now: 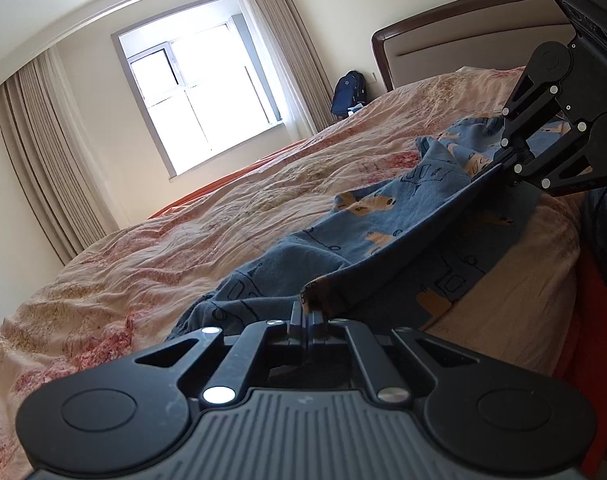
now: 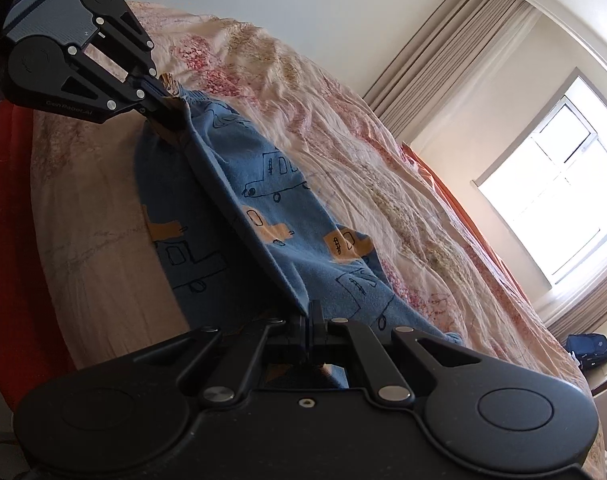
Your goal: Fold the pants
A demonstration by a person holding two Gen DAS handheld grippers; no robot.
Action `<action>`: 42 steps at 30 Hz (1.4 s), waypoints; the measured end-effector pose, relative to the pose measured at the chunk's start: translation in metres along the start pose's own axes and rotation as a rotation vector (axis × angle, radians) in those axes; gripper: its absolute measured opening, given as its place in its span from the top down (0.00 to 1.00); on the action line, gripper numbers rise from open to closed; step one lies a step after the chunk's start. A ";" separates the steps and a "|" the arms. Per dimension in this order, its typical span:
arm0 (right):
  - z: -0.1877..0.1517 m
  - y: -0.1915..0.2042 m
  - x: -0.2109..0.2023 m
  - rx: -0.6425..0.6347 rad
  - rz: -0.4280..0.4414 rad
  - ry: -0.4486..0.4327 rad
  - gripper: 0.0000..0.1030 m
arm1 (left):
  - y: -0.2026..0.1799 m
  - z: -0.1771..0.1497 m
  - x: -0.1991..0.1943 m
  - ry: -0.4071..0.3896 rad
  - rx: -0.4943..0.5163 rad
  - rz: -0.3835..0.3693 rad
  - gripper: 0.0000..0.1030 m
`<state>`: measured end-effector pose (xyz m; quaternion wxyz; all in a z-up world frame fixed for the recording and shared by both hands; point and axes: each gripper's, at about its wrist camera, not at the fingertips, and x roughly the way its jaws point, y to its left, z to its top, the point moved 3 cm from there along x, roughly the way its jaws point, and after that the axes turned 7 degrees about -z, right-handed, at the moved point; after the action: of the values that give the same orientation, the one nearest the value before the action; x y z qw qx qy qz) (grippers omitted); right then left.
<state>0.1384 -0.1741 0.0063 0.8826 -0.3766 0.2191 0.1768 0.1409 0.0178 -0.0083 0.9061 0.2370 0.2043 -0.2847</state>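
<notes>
While stretched between both grippers, the blue pants (image 1: 383,232) hang just above the floral bedspread (image 1: 183,248).

The left gripper (image 1: 308,312) has its jaws pressed together on one end of the waistband edge; the right gripper (image 2: 312,316) pinches the other end likewise. The edge runs taut between them, the rest draping onto the bed. Both grippers point slightly downward, facing each other obliquely.

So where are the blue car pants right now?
The blue car pants lie on the flowery bedspread near the bed's edge, one edge stretched tight between the left tool and the right tool, both clamped on it.
</notes>
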 end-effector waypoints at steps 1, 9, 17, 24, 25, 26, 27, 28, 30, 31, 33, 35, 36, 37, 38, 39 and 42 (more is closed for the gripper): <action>-0.001 0.003 0.003 -0.006 0.004 0.008 1.00 | -0.001 -0.003 0.002 0.006 -0.008 -0.007 1.00; -0.009 0.013 0.005 -0.022 0.034 0.037 1.00 | -0.011 -0.014 0.003 0.030 -0.005 0.001 1.00; -0.017 0.019 0.012 0.002 0.051 0.055 0.92 | -0.009 -0.016 0.000 0.044 -0.115 -0.020 0.90; -0.029 0.002 -0.005 0.156 0.029 0.013 0.27 | -0.015 -0.006 -0.019 0.019 -0.260 -0.046 0.27; -0.032 -0.002 -0.009 0.186 0.018 0.007 0.19 | -0.017 -0.003 -0.019 0.014 -0.276 -0.044 0.21; -0.036 -0.007 -0.013 0.223 0.002 -0.002 0.15 | -0.018 0.000 -0.019 0.006 -0.292 -0.035 0.08; -0.039 -0.011 -0.017 0.252 -0.013 -0.009 0.07 | -0.021 0.006 -0.020 -0.011 -0.311 -0.019 0.00; -0.043 -0.016 -0.021 0.284 -0.038 -0.017 0.01 | -0.024 0.010 -0.019 -0.028 -0.322 -0.012 0.00; -0.052 -0.025 -0.027 0.336 -0.080 -0.032 0.01 | -0.030 0.023 -0.012 -0.044 -0.337 -0.012 0.00; -0.058 -0.032 -0.031 0.368 -0.096 -0.035 0.01 | -0.033 0.029 -0.007 -0.047 -0.342 -0.016 0.00; -0.071 -0.044 -0.035 0.431 -0.135 -0.029 0.00 | -0.040 0.041 0.003 -0.059 -0.354 -0.027 0.00; -0.087 -0.058 -0.039 0.503 -0.165 -0.020 0.00 | -0.049 0.057 0.019 -0.068 -0.368 -0.049 0.00; -0.095 -0.066 -0.041 0.538 -0.173 -0.017 0.00 | -0.053 0.065 0.027 -0.070 -0.373 -0.063 0.00; -0.106 -0.076 -0.044 0.580 -0.183 -0.012 0.00 | -0.058 0.073 0.034 -0.072 -0.373 -0.079 0.00; -0.113 -0.084 -0.044 0.606 -0.190 -0.005 0.00 | -0.064 0.082 0.043 -0.075 -0.365 -0.095 0.00; -0.123 -0.096 -0.046 0.639 -0.201 0.005 0.00 | -0.069 0.088 0.049 -0.076 -0.354 -0.106 0.00; -0.143 -0.125 -0.044 0.705 -0.232 0.033 0.00 | -0.094 0.113 0.074 -0.087 -0.298 -0.136 0.00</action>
<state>0.1252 -0.3688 0.0136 0.9687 -0.0747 0.2363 -0.0169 0.1661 -0.1429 0.0157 0.9178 0.0729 0.2206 -0.3220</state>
